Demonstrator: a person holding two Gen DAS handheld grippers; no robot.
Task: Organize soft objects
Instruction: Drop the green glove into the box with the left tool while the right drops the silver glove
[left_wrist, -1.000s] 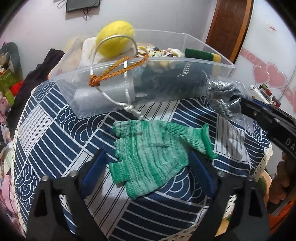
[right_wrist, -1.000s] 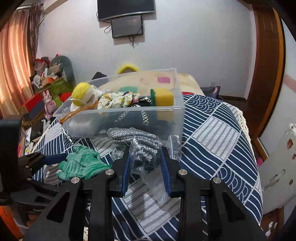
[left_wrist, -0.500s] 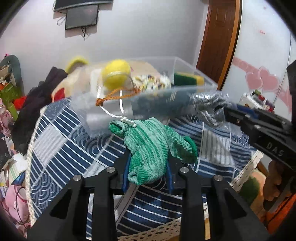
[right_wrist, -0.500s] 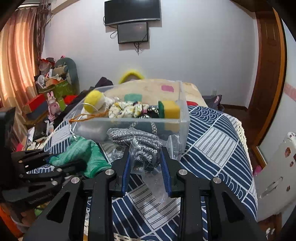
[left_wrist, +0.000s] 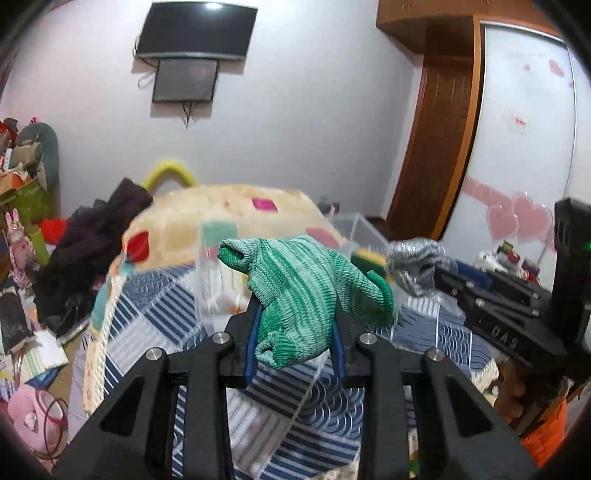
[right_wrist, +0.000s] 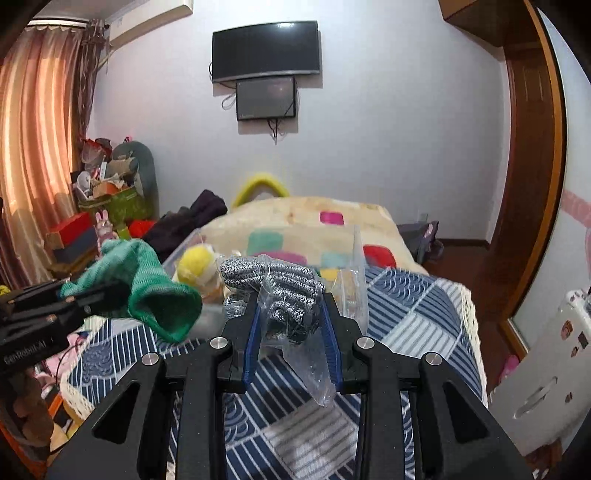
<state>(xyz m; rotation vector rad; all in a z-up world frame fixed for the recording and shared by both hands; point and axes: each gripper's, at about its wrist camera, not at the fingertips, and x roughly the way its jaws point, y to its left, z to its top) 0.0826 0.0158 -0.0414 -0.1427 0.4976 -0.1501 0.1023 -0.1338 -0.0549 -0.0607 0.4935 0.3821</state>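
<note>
My left gripper (left_wrist: 295, 332) is shut on a green knitted glove (left_wrist: 299, 291) and holds it up above the blue patterned cloth (left_wrist: 314, 406). The glove also shows in the right wrist view (right_wrist: 147, 291). My right gripper (right_wrist: 291, 332) is shut on a grey knitted glove in a clear plastic bag (right_wrist: 288, 291), also lifted; it shows at the right of the left wrist view (left_wrist: 413, 266). The clear plastic bin (right_wrist: 354, 266) with a yellow ball (right_wrist: 195, 262) and other soft things stands behind both gloves, partly hidden.
The table with the blue patterned cloth (right_wrist: 406, 325) has a lace edge. A bed with a patchwork blanket (right_wrist: 314, 218) lies beyond it. Clutter and boxes (right_wrist: 107, 199) stand at the left, a wooden door (right_wrist: 532, 147) at the right.
My left gripper closed on the green glove and lifted it off the cloth. Both grippers have risen and tilted up, so the bin sits lower in view.
</note>
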